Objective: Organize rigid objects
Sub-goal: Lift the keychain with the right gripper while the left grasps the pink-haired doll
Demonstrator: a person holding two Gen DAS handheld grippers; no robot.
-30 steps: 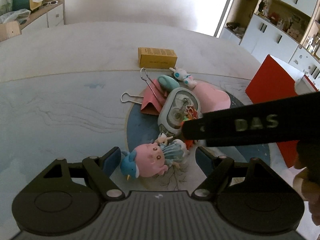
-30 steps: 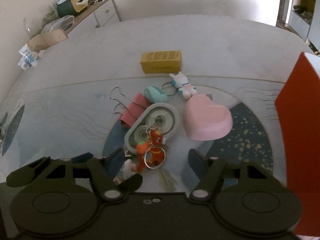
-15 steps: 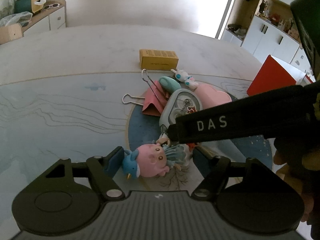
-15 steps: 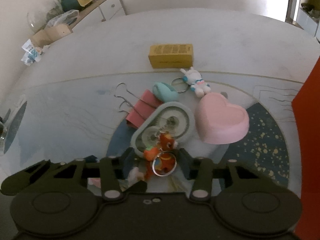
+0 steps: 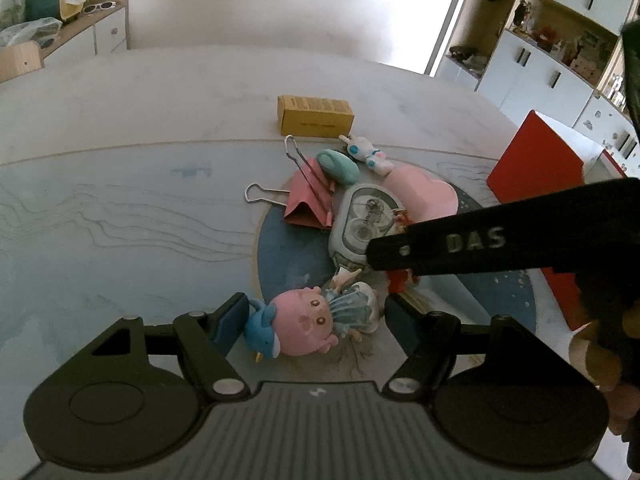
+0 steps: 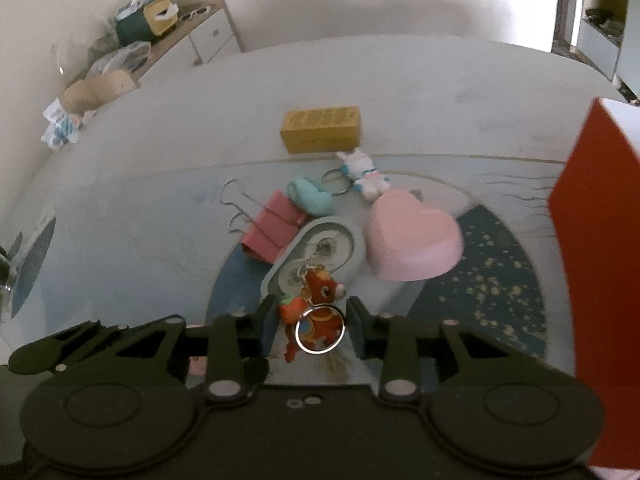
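Both tongs sat low over the clutter on the counter [image 5: 120, 128].
The left tongs [image 5: 316, 320] stood apart around a pink doll [image 5: 308, 326], not gripping it. The right tongs [image 6: 310, 322] flanked a red keychain [image 6: 316, 312], narrowly apart; contact was unclear. Only the left view showed the doll whole; the right tongs' arm hid most of the keychain there. Beyond lay a tape case [image 6: 320, 256], heart box [image 6: 412, 244], clip [image 5: 308, 200] and yellow box [image 6: 322, 128].
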